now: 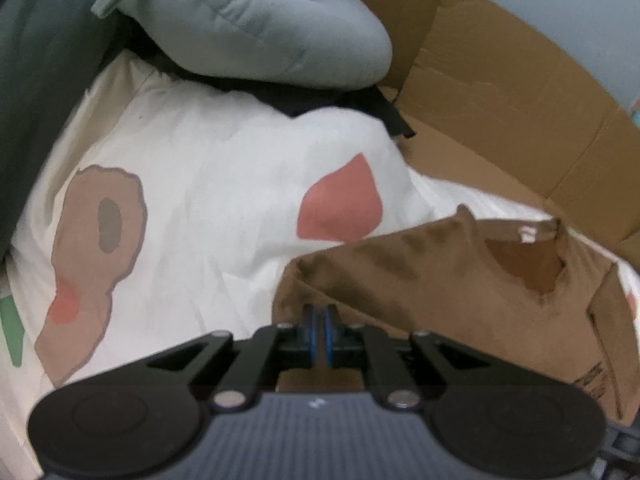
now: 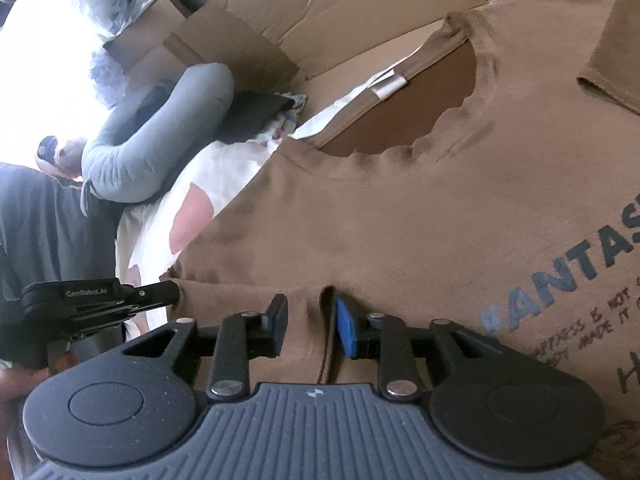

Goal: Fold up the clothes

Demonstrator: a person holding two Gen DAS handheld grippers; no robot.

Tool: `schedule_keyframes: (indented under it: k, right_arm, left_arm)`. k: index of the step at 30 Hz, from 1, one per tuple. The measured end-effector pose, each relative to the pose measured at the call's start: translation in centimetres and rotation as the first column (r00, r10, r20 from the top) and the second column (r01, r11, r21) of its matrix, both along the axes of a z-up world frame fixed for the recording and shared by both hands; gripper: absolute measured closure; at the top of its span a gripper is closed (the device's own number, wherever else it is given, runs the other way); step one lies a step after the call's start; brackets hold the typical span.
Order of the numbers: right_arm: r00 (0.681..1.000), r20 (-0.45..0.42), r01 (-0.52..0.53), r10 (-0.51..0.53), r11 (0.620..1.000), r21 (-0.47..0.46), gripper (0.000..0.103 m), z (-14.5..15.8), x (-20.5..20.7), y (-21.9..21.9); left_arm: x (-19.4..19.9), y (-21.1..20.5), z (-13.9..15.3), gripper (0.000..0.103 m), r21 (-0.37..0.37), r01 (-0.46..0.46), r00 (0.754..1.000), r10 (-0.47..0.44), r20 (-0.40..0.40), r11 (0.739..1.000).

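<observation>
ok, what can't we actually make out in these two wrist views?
- Left wrist: whether the shut left claw pinches the brown T-shirt; the pads hide the contact, and the frame is blurred.
- Right wrist: the shirt's chest print runs off the right edge.
- Right wrist: the top-left window area is blown out.
- Both: the shirt's hem lies behind the claw bodies.

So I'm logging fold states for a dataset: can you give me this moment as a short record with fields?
garment: brown T-shirt, front up, dark printed lettering, neck opening showing
surface: white bedsheet with pink and brown patches
left gripper: shut, fingertips at the shirt's edge; whether cloth is pinched cannot be told
right gripper: open, pads apart either side of a raised crease in the shirt, not pressing it
nearby: grey-blue bolster pillow, flattened cardboard box
fold state: one sleeve turned in over the shirt
</observation>
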State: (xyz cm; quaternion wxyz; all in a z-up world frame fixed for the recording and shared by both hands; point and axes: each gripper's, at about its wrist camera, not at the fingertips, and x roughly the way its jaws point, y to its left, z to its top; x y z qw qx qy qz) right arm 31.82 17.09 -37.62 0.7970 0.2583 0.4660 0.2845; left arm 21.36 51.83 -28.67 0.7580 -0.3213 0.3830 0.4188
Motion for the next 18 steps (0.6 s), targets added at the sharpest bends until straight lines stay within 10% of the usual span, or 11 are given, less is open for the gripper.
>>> schedule_keyframes:
  k: [3, 4, 18]
  right_arm:
    - [1.000, 0.007, -0.015, 0.016, 1.000, -0.017, 0.082, -0.1, 0.1, 0.3]
    - [1.000, 0.007, -0.022, 0.022, 0.999, -0.028, 0.101, -0.1, 0.3, 0.4]
    - [0.998, 0.053, -0.033, 0.036, 0.998, -0.060, 0.099, -0.1, 0.8, 0.8]
  left_arm:
    - [0.0, 0.4, -0.4, 0.099, 0.001, -0.018, 1.000, 0.018, -0.003, 1.000]
    - [0.0, 0.5, -0.4, 0.100, 0.005, -0.026, 1.000, 0.026, -0.005, 1.000]
    - [-1.0, 1.8, -0.8, 0.100, -0.004, -0.091, 0.996, 0.091, -0.007, 0.996]
